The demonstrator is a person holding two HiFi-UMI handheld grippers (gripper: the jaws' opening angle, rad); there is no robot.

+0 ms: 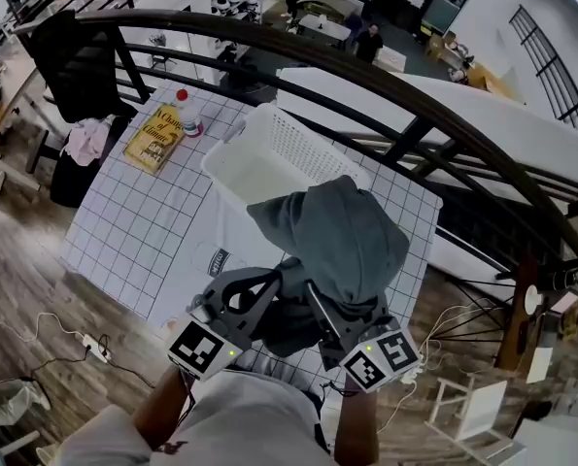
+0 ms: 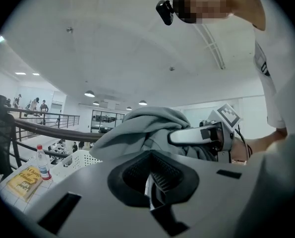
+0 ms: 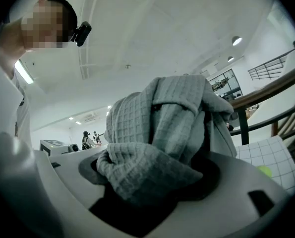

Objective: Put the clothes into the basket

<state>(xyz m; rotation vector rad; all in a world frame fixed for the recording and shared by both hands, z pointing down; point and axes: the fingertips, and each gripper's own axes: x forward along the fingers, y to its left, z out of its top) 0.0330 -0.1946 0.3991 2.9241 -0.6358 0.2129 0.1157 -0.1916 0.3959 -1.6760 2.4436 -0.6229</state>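
Note:
A grey waffle-knit garment [image 1: 339, 239] hangs bunched up in the air above the near right part of the gridded table [image 1: 133, 231]. My right gripper [image 1: 316, 301] is shut on its lower folds, and the cloth [image 3: 157, 138] fills the space between its jaws. The white slotted basket [image 1: 279, 153] stands just beyond the garment, tilted, and shows nothing inside. My left gripper [image 1: 269, 284] is next to the right one, left of the garment. Its jaws [image 2: 154, 182] look shut with nothing held. From the left gripper view the garment [image 2: 142, 128] and the basket [image 2: 75, 160] lie ahead.
A yellow book [image 1: 154, 134] and a red-capped bottle [image 1: 187, 113] sit at the table's far left. A flat white cloth [image 1: 221, 250] lies under the grippers. A dark curved railing [image 1: 415, 105] runs behind the table. A black chair with clothes [image 1: 80, 153] stands at left.

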